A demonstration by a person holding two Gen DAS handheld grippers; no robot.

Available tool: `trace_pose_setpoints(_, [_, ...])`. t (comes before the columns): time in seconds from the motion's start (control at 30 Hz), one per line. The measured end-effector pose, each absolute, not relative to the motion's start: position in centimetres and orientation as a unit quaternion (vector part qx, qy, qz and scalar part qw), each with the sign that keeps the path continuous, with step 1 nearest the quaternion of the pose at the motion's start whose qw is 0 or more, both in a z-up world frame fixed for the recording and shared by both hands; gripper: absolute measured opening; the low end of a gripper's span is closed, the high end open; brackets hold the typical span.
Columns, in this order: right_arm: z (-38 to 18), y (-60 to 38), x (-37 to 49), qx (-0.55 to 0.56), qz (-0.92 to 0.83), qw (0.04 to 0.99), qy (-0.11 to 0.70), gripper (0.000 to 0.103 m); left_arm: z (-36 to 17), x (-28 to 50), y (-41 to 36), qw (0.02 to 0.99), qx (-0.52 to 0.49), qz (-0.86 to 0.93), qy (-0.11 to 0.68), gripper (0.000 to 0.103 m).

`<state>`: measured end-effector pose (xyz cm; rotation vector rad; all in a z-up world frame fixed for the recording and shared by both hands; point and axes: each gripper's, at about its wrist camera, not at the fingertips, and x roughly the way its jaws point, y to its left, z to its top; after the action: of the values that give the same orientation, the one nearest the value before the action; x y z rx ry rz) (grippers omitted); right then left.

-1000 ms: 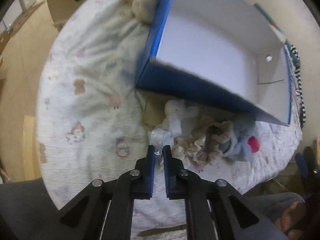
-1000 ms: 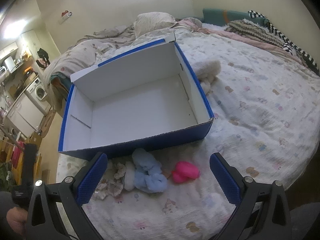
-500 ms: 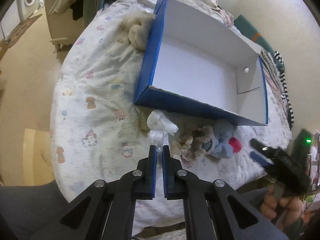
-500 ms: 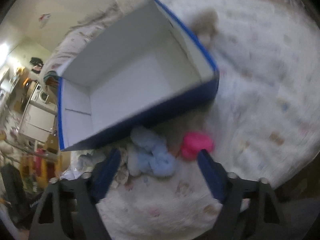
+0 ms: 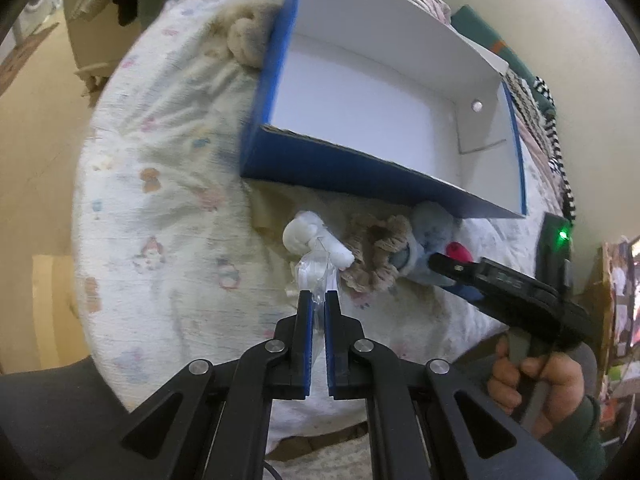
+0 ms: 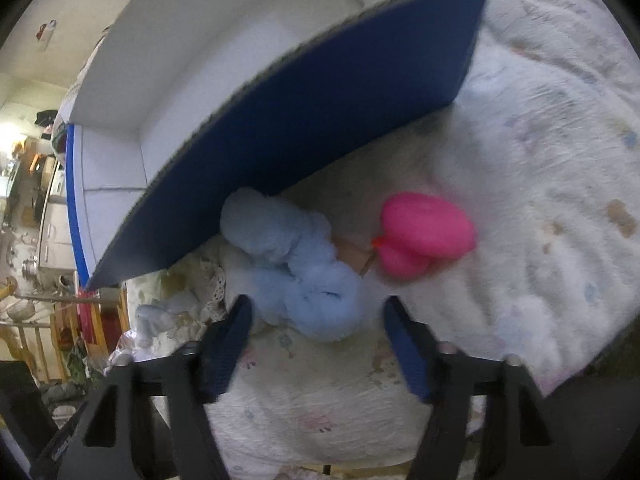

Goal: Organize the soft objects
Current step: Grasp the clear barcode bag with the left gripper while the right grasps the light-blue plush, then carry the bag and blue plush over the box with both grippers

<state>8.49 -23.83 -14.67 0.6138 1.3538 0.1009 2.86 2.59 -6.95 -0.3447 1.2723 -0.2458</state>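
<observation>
Right now everything sits on the bed [image 5: 168,184] around one landmark, the blue cardboard box [image 5: 344,168], which lies open with its white inside bare. Just in front of the box's near blue wall lies a row of soft things: a white fluffy toy [image 5: 308,236] in a clear plastic wrapper [image 5: 316,276], a beige frilly scrunchie [image 5: 376,248] beside it, then a pale blue plush [image 6: 296,268] pressed up against the wall, and a pink soft piece [image 6: 424,232] a little apart from the plush on the side away from the scrunchie. A cream woolly bundle [image 5: 244,36] rests against the box's far left corner. The left hand-held gripper [image 5: 319,300] has its two blue-padded fingers pinched tight on the edge of the clear wrapper, with the white toy just beyond the fingertips. The right hand-held gripper [image 6: 316,312] stands with its jaws spread wide, low over the bedcover, the pale blue plush lying partly between the fingertips without either pad [image 6: 232,336] clearly touching it. From the left wrist view, the person's right hand [image 5: 536,376] grips its handle near the box's front corner.
</observation>
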Motion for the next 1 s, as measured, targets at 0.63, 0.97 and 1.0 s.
trace_pose_setpoints(0.63, [-3.1, -23.0, 4.4, 0.238, 0.193, 0.850, 0.427, 0.014, -5.7, 2.3, 0.7, 0.801, -0.124, -0.154, 0.564, 0.005])
trace_pose_setpoints(0.97, [-7.2, -16.8, 6.6, 0.169, 0.251, 0.806, 0.508, 0.014, -8.4, 1.9, -0.1, 0.765, -0.100, -0.149, 0.618, 0.005])
trace_pose_setpoints(1.0, [-7.8, -16.0, 6.9, 0.148, 0.244, 0.806, 0.518, 0.014, -8.5, 1.9, 0.0, 0.764, -0.102, -0.148, 0.620, 0.005])
